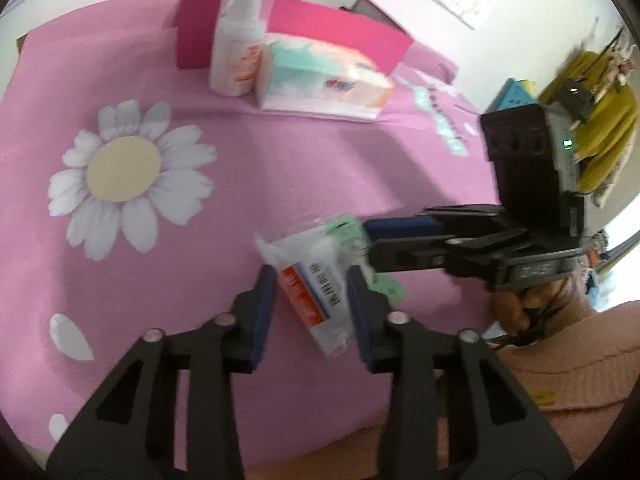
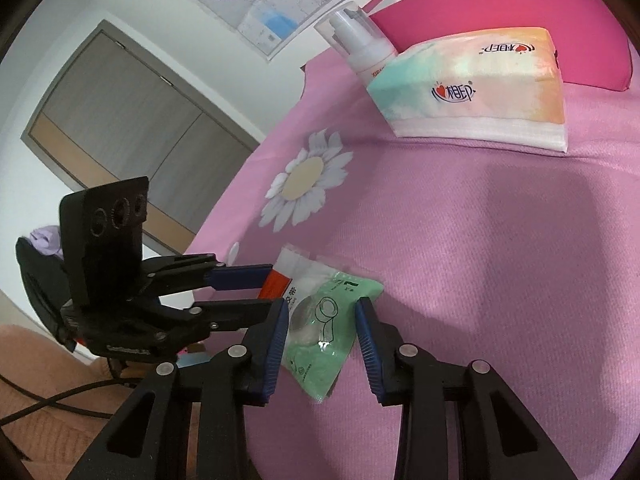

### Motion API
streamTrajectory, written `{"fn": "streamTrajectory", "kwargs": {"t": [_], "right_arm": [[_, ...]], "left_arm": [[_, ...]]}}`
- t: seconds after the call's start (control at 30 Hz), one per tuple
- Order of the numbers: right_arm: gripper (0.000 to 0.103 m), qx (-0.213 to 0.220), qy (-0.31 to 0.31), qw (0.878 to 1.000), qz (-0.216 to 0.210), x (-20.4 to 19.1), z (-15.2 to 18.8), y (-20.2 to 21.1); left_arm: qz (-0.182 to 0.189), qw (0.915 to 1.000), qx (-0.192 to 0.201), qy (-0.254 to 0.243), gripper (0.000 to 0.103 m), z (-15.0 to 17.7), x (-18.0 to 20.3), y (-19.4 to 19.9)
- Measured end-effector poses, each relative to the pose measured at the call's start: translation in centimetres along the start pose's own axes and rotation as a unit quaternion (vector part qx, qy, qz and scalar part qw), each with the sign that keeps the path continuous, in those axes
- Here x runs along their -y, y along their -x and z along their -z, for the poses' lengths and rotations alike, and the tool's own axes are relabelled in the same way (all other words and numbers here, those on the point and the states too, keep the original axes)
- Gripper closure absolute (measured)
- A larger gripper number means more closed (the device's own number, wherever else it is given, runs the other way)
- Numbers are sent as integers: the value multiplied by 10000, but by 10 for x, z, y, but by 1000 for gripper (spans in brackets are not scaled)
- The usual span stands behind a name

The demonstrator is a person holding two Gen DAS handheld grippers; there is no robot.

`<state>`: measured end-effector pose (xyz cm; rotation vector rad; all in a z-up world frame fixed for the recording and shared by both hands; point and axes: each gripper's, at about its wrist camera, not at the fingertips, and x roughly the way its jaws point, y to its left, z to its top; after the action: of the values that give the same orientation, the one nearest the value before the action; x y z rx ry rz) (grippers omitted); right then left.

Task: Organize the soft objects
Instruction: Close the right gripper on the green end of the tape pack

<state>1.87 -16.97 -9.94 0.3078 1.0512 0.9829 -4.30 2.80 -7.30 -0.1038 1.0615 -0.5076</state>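
Mostly the left wrist view is blurred near the fingers, so the print on the white packet [image 1: 316, 280] cannot be read. The green packet [image 2: 320, 340] shows there only as slivers behind the white one and the right gripper [image 2: 323, 308]. The two packets overlap on the pink cloth [image 1: 200, 240]; which lies on top I cannot tell.

The left gripper [image 1: 310, 276] has its jaws partly open, one on each side of the white packet. One pad seems to meet the packet's edge, but whether both press on it I cannot tell. The right gripper comes in from the other side with its jaws partly open astride the green packet. One pad is at the packet's edge and the other just beside its corner; a firm grip cannot be made out. A hand [image 1: 516, 308] under it is half hidden.

At the back stands a pink box [image 1: 340, 28]; its inside is out of sight. A bottle [image 1: 236, 52] and a tissue pack [image 1: 320, 76] stand in front of it, just beside each other.
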Motion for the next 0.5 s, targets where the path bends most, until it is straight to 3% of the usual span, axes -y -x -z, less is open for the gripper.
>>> {"fn": "streamTrajectory", "kwargs": {"t": [0.1, 0.23, 0.5], "right_arm": [[67, 3, 62, 10000, 33, 0, 0, -2], [67, 4, 114, 9999, 71, -2, -1, -2], [63, 137, 91, 9992, 373, 6, -5, 11]], "left_arm": [[-252, 9995, -168, -131, 64, 2, 0, -8], [139, 9994, -226, 220, 64, 0, -15, -6], [-119, 9999, -68, -69, 64, 4, -4, -6]]}}
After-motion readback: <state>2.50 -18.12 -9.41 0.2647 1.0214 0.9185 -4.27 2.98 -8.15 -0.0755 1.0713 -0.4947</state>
